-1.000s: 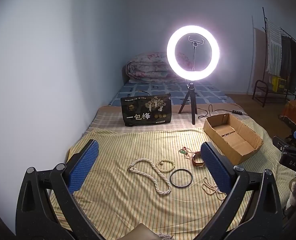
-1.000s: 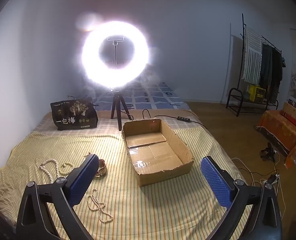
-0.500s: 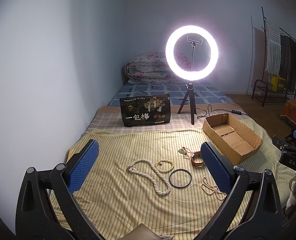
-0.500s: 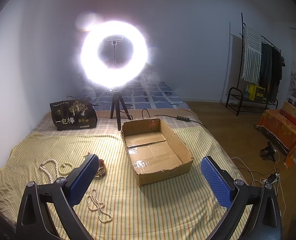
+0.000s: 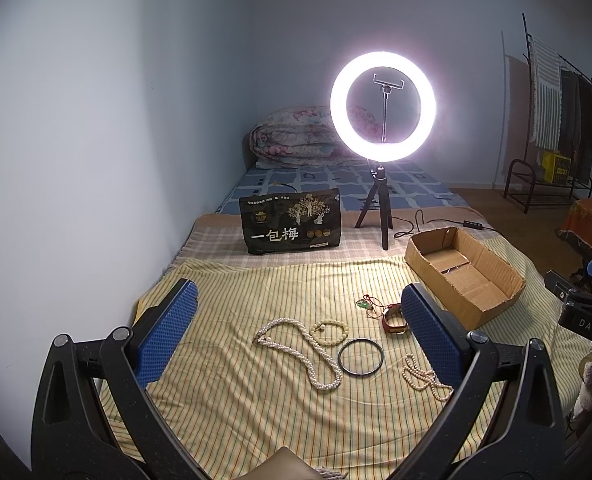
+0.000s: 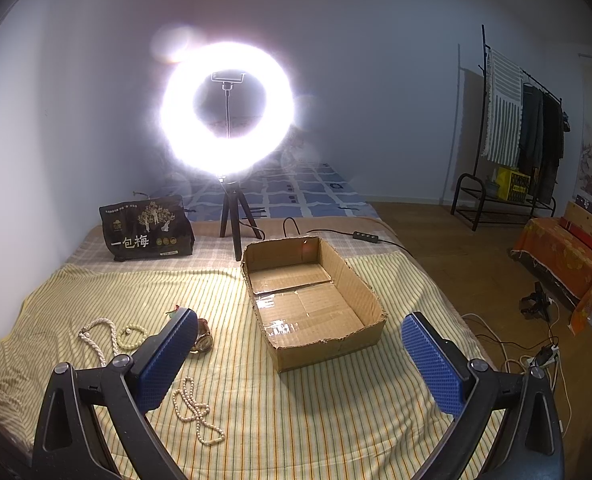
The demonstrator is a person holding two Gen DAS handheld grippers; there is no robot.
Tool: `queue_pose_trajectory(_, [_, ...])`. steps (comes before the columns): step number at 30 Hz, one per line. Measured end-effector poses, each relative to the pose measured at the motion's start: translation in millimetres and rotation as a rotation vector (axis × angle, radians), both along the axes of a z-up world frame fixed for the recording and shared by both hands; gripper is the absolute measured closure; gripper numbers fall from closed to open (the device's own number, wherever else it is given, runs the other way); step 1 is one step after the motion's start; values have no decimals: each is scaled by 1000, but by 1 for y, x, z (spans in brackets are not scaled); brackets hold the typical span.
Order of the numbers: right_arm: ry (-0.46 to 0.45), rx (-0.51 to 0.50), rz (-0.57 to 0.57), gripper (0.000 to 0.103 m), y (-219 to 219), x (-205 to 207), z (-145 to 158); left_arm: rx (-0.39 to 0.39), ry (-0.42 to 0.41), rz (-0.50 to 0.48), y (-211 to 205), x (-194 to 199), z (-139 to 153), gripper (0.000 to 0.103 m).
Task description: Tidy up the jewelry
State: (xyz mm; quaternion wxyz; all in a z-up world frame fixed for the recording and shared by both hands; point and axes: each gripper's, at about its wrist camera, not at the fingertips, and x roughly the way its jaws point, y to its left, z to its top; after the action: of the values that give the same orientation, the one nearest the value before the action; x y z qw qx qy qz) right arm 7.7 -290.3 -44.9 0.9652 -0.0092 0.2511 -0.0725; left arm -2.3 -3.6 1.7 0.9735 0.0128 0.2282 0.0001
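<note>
Jewelry lies on a yellow striped cloth (image 5: 256, 288): a thick white bead necklace (image 5: 300, 350), a pale bead bracelet (image 5: 330, 333), a black bangle (image 5: 360, 358), a thin pearl strand (image 5: 422, 376), a red cord with a green pendant (image 5: 366, 304) and a red-brown watch (image 5: 394, 320). An empty cardboard box (image 6: 316, 300) sits to their right. My left gripper (image 5: 296, 332) is open and empty above the jewelry. My right gripper (image 6: 296, 360) is open and empty in front of the box; the pearl strand (image 6: 196, 412) lies by its left finger.
A lit ring light on a tripod (image 5: 383, 120) and a black snack bag (image 5: 290, 226) stand behind the cloth. A cable with a switch (image 6: 366, 236) runs behind the box. A folded quilt (image 5: 296, 140) lies at the wall. A clothes rack (image 6: 516, 140) stands at the right.
Both views shift only slightly; the left gripper drifts a little. No jewelry has moved and both grippers stay open.
</note>
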Motion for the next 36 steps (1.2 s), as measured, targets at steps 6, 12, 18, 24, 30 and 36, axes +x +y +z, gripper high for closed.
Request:
queue_pose_trajectory(6, [0,0,0,0,0,0,0,1,0,1,0,1,1,0])
queue_pose_trajectory(12, [3,1,1,0,-1,0,-1,1,-1,0,0,0,0,0])
queue_pose_trajectory(18, [5,1,1,0,0,0,-4,2,0,1,0,0,0,0])
queue_pose_trajectory(24, [6,1,1,0,0,0,-3,2,-2,0,0,0,-1,0])
queue_pose_trajectory(30, [10,1,4,0,1,0,-7,2,-1,0,-1,0,0,0])
queue_pose_trajectory(36, [16,1,11,0,2,-2,-7,3,4,2,0,1,-2,0])
